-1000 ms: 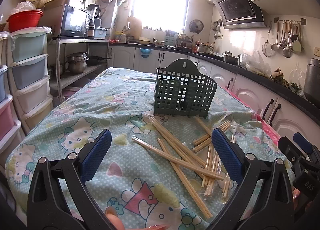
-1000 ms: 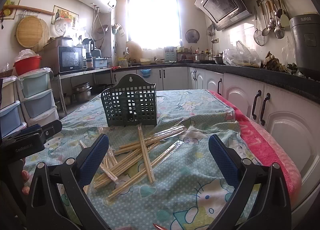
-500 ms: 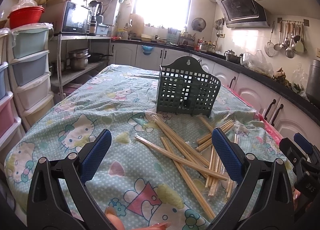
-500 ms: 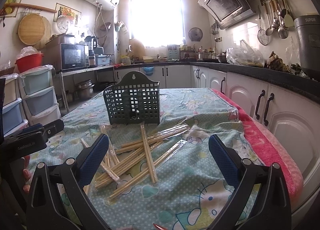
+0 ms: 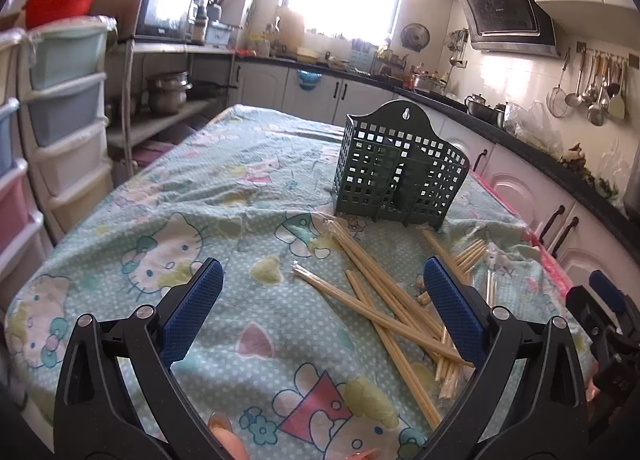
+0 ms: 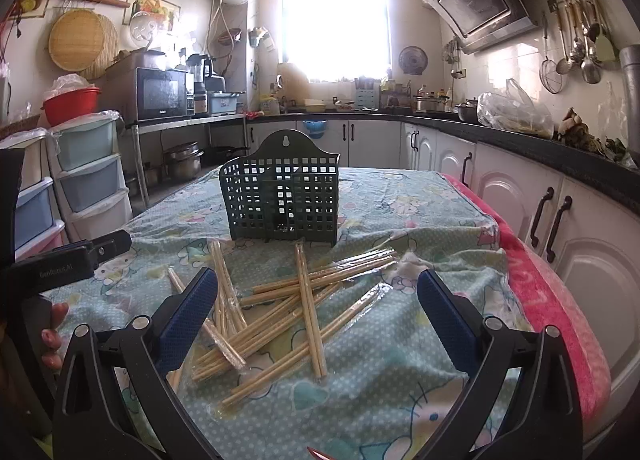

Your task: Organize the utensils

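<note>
Open left claw [image 5: 322,300] above chopsticks [image 5: 384,300] before green basket [image 5: 396,176].

A dark green perforated utensil holder [image 6: 282,196] stands upright on the bench, straight ahead of the right tool [image 6: 316,308] and empty as far as shows. Pale wooden chopsticks [image 6: 296,300], some in clear wrappers, lie crisscrossed flat between holder and tool.
</note>
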Available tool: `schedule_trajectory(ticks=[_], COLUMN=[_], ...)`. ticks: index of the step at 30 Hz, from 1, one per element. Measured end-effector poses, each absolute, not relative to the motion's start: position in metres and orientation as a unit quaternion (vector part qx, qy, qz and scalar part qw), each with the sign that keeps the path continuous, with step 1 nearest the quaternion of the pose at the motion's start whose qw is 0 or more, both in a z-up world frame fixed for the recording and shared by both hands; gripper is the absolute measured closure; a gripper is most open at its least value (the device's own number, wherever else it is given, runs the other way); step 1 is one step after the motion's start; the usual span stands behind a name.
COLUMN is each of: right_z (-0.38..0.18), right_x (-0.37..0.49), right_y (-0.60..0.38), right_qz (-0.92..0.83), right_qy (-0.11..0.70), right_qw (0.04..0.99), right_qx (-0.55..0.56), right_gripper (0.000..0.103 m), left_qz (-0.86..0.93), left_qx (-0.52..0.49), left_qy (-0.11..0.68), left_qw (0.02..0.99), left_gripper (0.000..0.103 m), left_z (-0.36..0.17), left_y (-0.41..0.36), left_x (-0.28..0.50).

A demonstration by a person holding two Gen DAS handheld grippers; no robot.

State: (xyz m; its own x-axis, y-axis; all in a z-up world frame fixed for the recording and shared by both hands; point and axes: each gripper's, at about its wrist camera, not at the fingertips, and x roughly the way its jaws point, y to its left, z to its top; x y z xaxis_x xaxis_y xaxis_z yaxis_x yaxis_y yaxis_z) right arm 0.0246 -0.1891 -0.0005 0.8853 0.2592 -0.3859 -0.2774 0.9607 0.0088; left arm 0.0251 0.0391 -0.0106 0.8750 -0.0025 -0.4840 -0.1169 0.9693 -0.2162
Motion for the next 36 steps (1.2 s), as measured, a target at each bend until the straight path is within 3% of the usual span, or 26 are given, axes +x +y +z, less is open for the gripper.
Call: schedule_trajectory(ticks=[15, 36], right_z=[0.015, 0.023], right_x=[0.077, 0.151], right_y=[-0.199, -0.22], right_qz=[0.119, 0.116], right_qy=[0.23, 0.281], right_qw=[0.965, 0.953], right_qx=[-0.023, 0.008], right_gripper=[0.006, 0.006], left_qz=[-0.002, -0.064], left_qx=[-0.124, -0.135], left_qy=[0.267, 0.365], left_qw=[0.956, 0.919], left_gripper=[0.01, 0.011], left_z=[0.004, -0.014], left_y=[0.036, 0.031], left_x=[0.068, 0.148])
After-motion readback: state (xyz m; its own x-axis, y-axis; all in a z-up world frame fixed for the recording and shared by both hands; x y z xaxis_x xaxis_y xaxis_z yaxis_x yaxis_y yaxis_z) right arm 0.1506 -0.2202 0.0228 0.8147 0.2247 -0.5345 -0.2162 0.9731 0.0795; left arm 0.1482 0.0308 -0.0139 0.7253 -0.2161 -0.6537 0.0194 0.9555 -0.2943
